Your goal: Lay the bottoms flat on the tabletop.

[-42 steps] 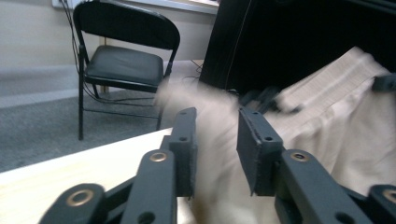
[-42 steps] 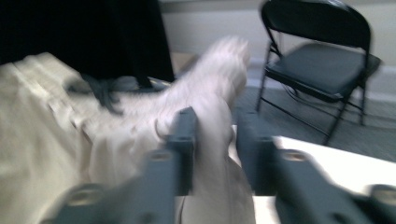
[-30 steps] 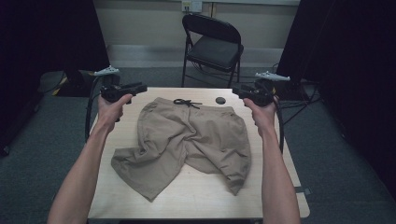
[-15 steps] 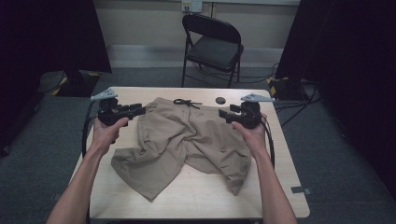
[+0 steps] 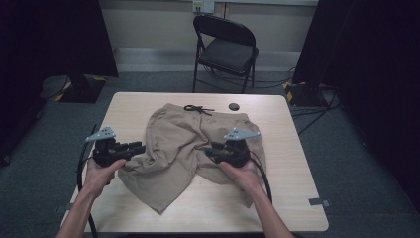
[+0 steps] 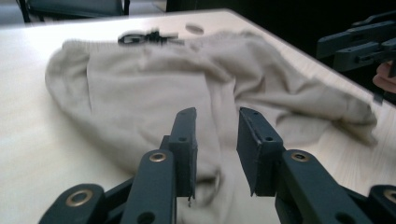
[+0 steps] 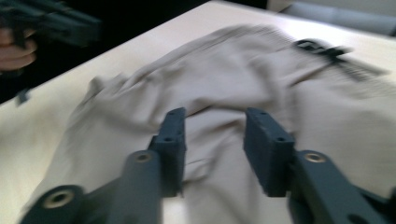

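Note:
Tan shorts (image 5: 190,144) lie crumpled on the wooden table (image 5: 292,163), waistband and black drawstring (image 5: 198,109) toward the far side. My left gripper (image 5: 141,147) is at the left leg's edge, pointing right. In the left gripper view its jaws (image 6: 215,114) stand apart low over the shorts (image 6: 149,88), having closed a little, and no cloth is pinched. My right gripper (image 5: 208,151) hovers over the right leg, pointing left. Its jaws (image 7: 215,114) have just been closing but keep a gap above the shorts (image 7: 224,84), gripping nothing.
A small black round disc (image 5: 234,106) sits on the table beside the waistband. A black folding chair (image 5: 225,47) stands behind the table's far edge. Dark curtains hang at both sides. A grey tape mark (image 5: 317,202) is near the front right corner.
Both hands have come from the table's far corners toward me and down, ending at the shorts' legs. The right jaws look narrower. The shorts lie as before.

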`<move>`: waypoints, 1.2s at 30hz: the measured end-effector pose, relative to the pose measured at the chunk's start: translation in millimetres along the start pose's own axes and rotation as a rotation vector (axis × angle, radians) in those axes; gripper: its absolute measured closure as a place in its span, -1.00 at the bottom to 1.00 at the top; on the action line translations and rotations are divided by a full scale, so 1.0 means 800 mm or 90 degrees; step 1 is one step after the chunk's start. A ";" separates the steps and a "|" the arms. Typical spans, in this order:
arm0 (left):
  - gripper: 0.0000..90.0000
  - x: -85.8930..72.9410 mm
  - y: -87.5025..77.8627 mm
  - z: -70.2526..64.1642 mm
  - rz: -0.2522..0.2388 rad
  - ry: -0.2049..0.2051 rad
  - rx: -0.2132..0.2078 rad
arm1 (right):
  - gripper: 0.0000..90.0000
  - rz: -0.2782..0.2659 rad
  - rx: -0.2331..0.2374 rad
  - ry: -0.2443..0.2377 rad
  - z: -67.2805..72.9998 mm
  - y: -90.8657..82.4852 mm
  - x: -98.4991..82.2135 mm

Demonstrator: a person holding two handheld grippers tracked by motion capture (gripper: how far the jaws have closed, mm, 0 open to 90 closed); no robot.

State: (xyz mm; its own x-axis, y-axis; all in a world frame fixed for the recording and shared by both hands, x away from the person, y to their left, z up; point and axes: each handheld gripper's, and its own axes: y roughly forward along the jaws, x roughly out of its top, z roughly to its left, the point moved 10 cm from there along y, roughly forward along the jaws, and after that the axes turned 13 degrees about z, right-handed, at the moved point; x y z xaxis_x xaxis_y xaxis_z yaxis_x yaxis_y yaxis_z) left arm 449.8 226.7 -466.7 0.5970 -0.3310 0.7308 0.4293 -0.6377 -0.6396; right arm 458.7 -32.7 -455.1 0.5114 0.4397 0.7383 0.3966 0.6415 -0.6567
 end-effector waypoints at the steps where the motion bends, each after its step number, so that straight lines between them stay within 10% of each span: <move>1: 0.51 -0.014 0.000 0.001 0.004 -0.008 -0.006 | 0.45 0.006 0.013 -0.005 0.010 0.006 -0.004; 8: 0.26 -0.052 0.001 0.033 0.016 -0.060 0.005 | 0.55 0.058 0.098 -0.037 0.082 0.064 -0.033; 18: 0.03 -0.081 0.022 0.073 0.061 -0.103 0.058 | 0.05 0.112 0.201 -0.089 0.180 0.133 -0.060; 28: 0.03 -0.095 0.034 0.092 0.073 -0.105 0.101 | -0.10 0.143 0.199 -0.136 0.202 0.149 -0.078; 36: 0.81 -0.109 0.028 0.089 0.104 -0.082 0.080 | 0.08 0.150 0.182 -0.156 0.201 0.151 -0.088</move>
State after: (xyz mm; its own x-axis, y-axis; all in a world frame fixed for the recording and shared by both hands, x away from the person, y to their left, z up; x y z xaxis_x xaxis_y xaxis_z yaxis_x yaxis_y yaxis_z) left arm 455.3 290.8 -562.0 0.7439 -0.3256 0.5836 0.3963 -0.4882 -0.7775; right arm 348.0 114.5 -561.6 0.3526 0.7087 0.6111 0.0468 0.6389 -0.7679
